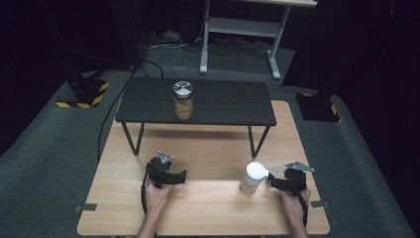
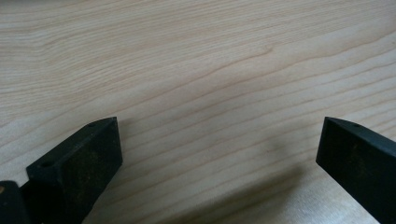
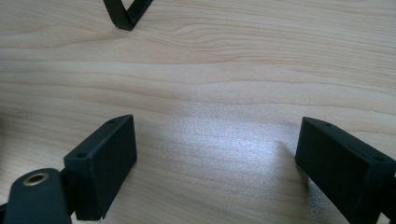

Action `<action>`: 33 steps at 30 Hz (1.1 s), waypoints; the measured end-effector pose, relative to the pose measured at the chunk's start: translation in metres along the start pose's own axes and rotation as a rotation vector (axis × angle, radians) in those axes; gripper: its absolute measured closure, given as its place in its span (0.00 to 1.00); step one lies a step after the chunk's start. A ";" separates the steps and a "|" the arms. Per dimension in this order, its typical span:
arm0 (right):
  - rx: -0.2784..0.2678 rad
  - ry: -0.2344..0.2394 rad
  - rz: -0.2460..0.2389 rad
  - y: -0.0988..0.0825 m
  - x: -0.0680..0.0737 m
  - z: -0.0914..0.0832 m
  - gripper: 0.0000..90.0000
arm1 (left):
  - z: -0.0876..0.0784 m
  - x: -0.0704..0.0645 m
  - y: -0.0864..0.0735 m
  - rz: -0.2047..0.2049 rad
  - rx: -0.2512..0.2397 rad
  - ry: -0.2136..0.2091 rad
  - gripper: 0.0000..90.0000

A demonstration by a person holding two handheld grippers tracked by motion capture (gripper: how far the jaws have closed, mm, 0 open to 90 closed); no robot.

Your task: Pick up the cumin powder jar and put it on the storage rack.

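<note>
The high view looks forward and down from above my side, taking in the whole wooden table (image 1: 208,198) and the black shelf (image 1: 195,101) at 12 o'clock. My 2 gripper views ride close above that tabletop (image 2: 196,70), facing down along my own jaws; all 3 share its wood.

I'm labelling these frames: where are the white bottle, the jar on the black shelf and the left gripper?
white bottle (image 1: 251,177), high view, its side
jar (image 1: 183,103), high view, its body
left gripper (image 2: 219,140), left gripper view, between jaw tips

person's forearms (image 1: 153,218) cut off at bottom edge; jar (image 1: 183,100) contents too small to tell
</note>
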State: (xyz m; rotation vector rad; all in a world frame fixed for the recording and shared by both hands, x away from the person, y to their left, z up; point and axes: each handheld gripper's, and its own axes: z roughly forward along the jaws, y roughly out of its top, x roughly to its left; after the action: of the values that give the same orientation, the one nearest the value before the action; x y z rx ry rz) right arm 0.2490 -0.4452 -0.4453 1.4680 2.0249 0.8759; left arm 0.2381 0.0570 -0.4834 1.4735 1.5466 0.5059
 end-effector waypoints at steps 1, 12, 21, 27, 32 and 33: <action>0.000 0.000 0.000 0.000 0.000 0.000 0.13 | 0.000 0.000 0.000 0.000 0.000 0.000 0.00; 0.000 0.001 -0.002 0.000 0.000 0.000 0.13 | 0.002 -0.001 -0.005 -0.011 -0.028 0.004 0.00; -0.001 0.006 -0.005 0.000 0.000 0.000 0.13 | 0.005 -0.010 -0.008 0.021 -0.030 0.033 0.01; 0.000 0.005 -0.005 0.000 0.000 0.000 0.13 | 0.007 -0.014 -0.009 0.025 -0.035 0.048 0.01; 0.000 0.007 -0.005 0.000 -0.001 0.000 0.13 | 0.008 -0.016 -0.011 0.026 -0.041 0.053 0.01; 0.000 0.008 -0.006 0.000 -0.001 0.000 0.13 | 0.008 -0.016 -0.010 0.029 -0.038 0.054 0.01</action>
State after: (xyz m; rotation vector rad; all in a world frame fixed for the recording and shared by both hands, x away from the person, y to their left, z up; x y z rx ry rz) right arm 0.2494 -0.4462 -0.4454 1.4606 2.0344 0.8808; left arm 0.2368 0.0378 -0.4905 1.4657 1.5511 0.5928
